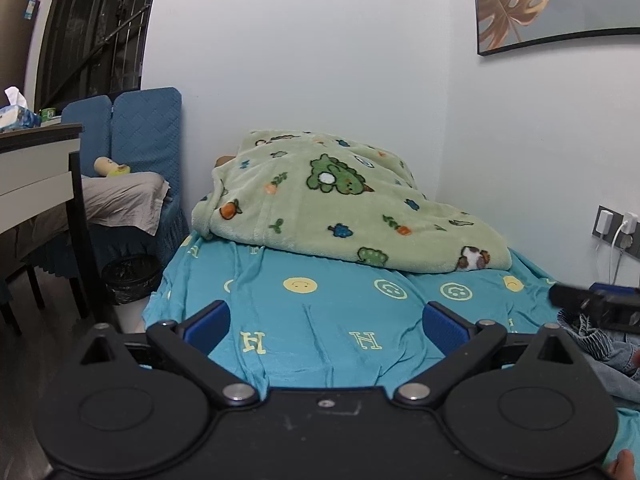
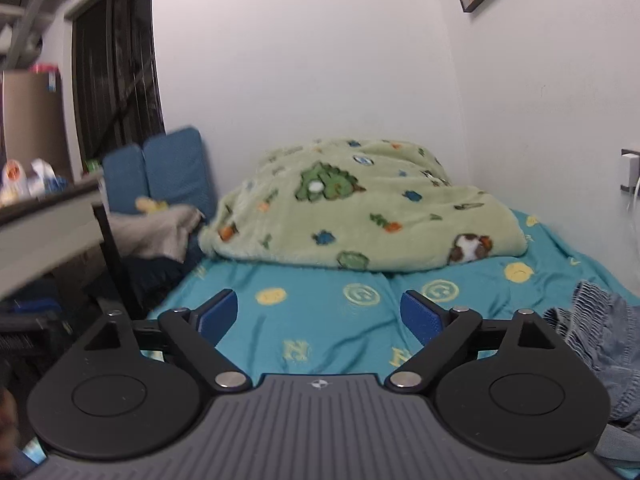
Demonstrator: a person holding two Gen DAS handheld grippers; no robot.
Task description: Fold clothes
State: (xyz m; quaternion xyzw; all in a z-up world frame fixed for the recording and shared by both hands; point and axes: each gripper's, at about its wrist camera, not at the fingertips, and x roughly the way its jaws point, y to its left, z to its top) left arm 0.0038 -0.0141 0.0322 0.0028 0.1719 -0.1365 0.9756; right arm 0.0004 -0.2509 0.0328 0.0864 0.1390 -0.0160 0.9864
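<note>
So both grippers are up over the near end of the bed and neither has anything in it. The left gripper (image 1: pixel 326 316) has its jaws spread wide with just the teal bedsheet (image 1: pixel 304 344) showing between the blue pads (image 1: pixel 208 326). Same deal with the right gripper (image 2: pixel 320 314): jaws wide apart, nothing between them but sheet.

The thing to fold looks like a denim garment (image 2: pixel 604 344), sitting crumpled off to the right of the right gripper, just beside its right finger, not touching as far as I can tell. From the left wrist view that same denim (image 1: pixel 608 356) is way over on the right edge, with the other gripper's dark body hanging above it.

Further ahead of both grippers there's a green fleece blanket (image 2: pixel 360 208) heaped against the wall, well apart from the denim.

Progress-wise, I'd say basically 0 folds done. The garment is still a bunched pile, so grabbing it, spreading it flat and folding are all left.
</note>
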